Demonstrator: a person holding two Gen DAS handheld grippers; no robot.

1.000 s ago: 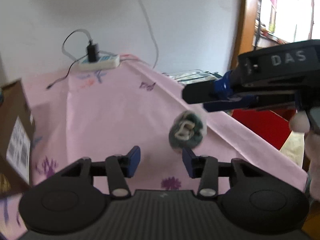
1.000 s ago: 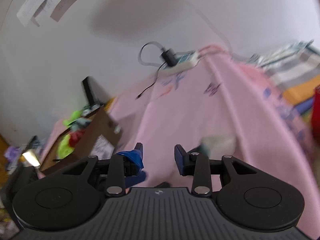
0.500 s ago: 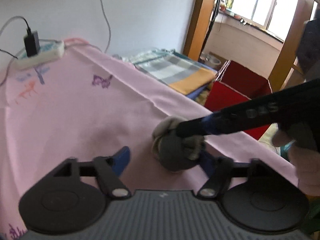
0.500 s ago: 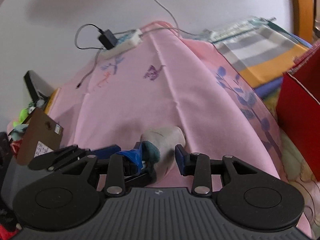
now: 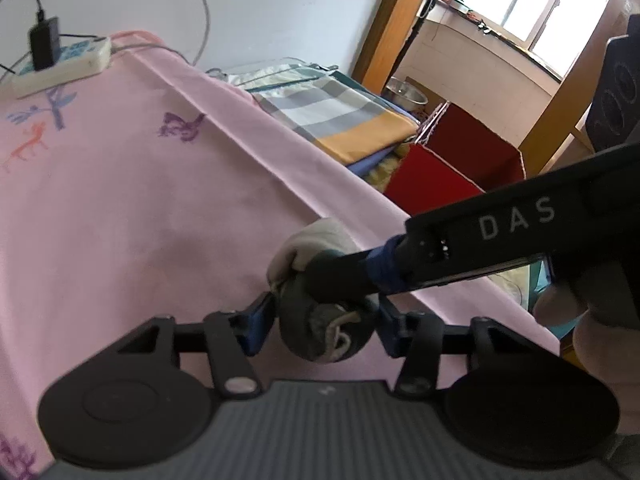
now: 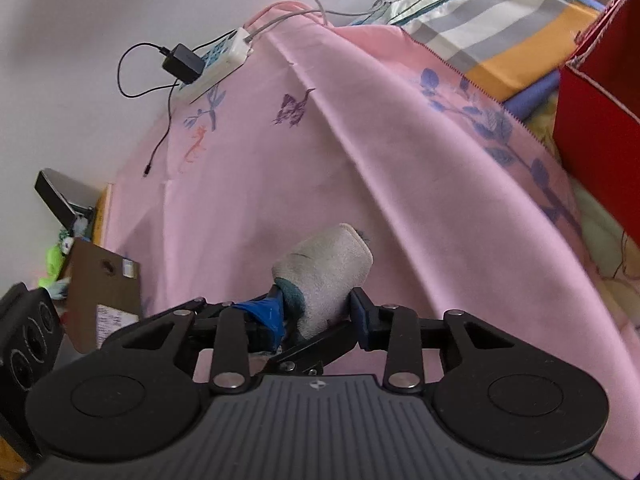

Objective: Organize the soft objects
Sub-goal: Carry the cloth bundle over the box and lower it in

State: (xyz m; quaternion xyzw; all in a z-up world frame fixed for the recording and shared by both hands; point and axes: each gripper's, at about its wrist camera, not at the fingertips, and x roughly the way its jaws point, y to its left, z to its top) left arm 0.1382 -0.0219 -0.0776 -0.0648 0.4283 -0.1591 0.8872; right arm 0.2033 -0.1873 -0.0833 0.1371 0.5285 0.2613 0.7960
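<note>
A pink embroidered cloth [image 5: 132, 208] covers the surface, with a white power strip [image 5: 60, 66] and its black plug at the far edge, a stack of folded checked fabric [image 5: 340, 120] beyond the cloth's side, a red box [image 5: 452, 160] next to that, and, in the right wrist view, a brown cardboard box [image 6: 104, 292] off to the left. Near the cloth's edge sits the rolled sock bundle [image 5: 324, 328], grey and cream with a teal inner layer, and both tools meet on it. The left tongs [image 5: 320, 326] straddle the bundle, their blue pads pressing its two sides; their jaws have just been closing, with the bundle between them. The right tongs [image 6: 316, 312] reach in from the right of the left wrist view, a gloved hand [image 5: 580, 320] behind them, and their pads squeeze the bundle's cream end at a modest gap. A second ago the bundle hung in the right tongs above the cloth, clear of the left tongs, which stood unclenched below it; half a second ago the left jaws gaped wide around it.
</note>
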